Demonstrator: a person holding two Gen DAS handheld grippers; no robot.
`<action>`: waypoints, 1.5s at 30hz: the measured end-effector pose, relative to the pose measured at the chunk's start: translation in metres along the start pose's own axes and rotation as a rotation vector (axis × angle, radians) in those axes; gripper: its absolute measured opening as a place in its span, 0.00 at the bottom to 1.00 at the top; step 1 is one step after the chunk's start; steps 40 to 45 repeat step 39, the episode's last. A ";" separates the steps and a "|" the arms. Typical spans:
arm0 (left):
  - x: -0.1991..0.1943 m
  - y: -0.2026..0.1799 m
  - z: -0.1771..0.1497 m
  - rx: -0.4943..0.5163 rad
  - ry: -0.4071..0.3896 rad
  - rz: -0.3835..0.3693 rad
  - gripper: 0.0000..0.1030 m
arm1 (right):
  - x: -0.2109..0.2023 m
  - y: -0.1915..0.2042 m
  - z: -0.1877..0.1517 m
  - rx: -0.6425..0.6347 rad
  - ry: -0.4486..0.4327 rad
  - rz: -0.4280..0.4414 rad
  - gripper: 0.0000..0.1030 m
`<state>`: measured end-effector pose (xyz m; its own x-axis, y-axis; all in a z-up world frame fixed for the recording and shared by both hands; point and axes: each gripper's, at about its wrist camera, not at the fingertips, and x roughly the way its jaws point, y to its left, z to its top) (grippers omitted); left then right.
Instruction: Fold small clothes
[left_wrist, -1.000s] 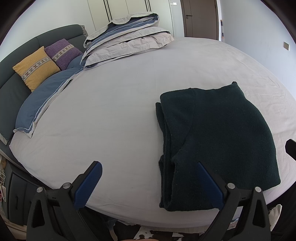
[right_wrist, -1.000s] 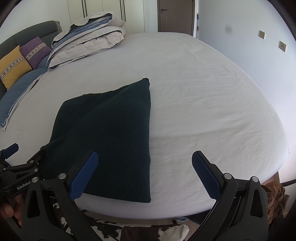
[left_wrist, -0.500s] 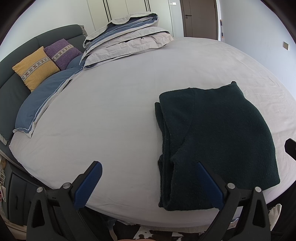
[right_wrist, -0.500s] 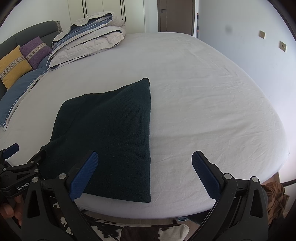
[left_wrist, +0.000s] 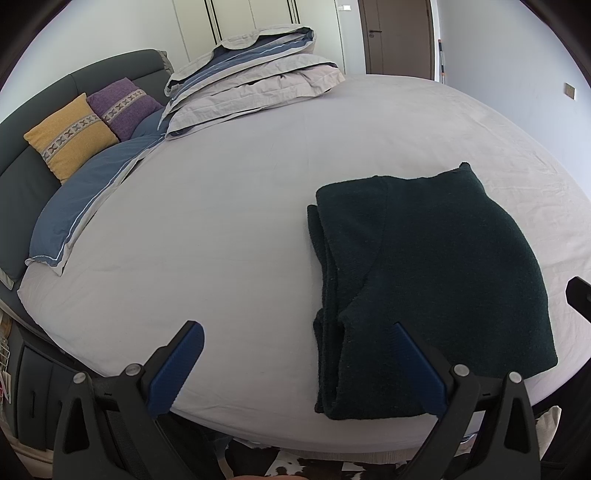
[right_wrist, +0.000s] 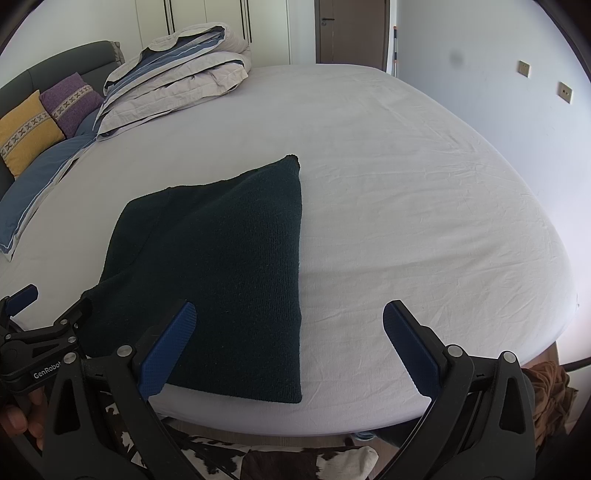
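A dark green knitted garment lies folded into a rectangle on the grey bed sheet, near the bed's front edge. Its stacked folded edges face left in the left wrist view. My left gripper hovers open over the front edge, its right finger above the garment's near left corner, nothing between the fingers. In the right wrist view the same garment spreads left of centre. My right gripper stands open and empty above its near right corner. The left gripper's body shows at the far left, held by a hand.
A folded grey and blue duvet is piled at the far side of the bed. Yellow and purple cushions lean on a dark headboard beside a blue pillow. A cowhide rug and brown fabric lie on the floor.
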<state>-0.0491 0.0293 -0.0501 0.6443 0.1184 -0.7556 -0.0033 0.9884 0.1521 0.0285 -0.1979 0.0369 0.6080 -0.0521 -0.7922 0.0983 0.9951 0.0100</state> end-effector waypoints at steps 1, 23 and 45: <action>0.000 0.000 0.000 0.000 0.000 0.000 1.00 | 0.000 0.000 0.000 0.000 0.001 0.000 1.00; 0.001 -0.002 0.002 0.002 0.003 -0.004 1.00 | 0.000 0.001 -0.001 -0.001 0.004 0.002 1.00; -0.004 -0.003 0.003 0.006 -0.013 -0.022 1.00 | 0.001 0.005 -0.006 -0.003 0.006 0.003 1.00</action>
